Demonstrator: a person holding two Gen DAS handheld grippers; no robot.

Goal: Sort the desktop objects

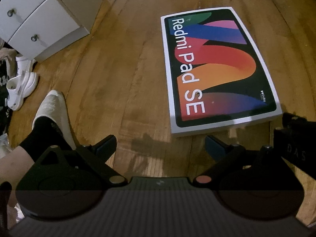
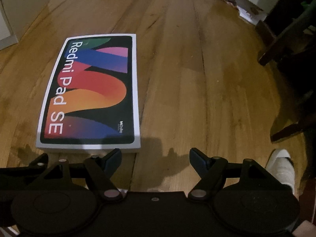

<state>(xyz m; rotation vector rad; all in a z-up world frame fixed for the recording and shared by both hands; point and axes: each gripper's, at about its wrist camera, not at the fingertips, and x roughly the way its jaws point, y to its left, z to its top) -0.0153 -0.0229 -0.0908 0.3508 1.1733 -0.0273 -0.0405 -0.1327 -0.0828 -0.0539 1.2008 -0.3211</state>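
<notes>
1. The box (image 1: 219,69), a flat white tablet carton with a colourful printed lid, lies face up on the wooden floor (image 1: 122,75). No table shows in either view.
2. The left gripper (image 1: 160,144) hangs above the floor pointing steeply down, its jaws spread and nothing between them. The box sits ahead of it and to its right, the near short edge just past the right fingertip.
3. The right gripper (image 2: 155,157) is likewise released and empty. In its view the box (image 2: 90,92) lies ahead and to the left, and its near short edge comes close to the left fingertip.
4. So the box lies between the two grippers, with its long axis running away from both, roughly along the line they point. The short end faces them.
5. The right gripper looks slightly nearer the box's near edge, though the fisheye makes that hard to judge.
6. Likely next: one gripper shifts sideways toward the box and takes the near short edge, since the carton's width looks too great for the jaws.
7. A drawer unit (image 1: 39,19) and white shoes (image 1: 21,83) stand well off to the left; a dark chair leg (image 2: 276,55) is off to the right.
</notes>
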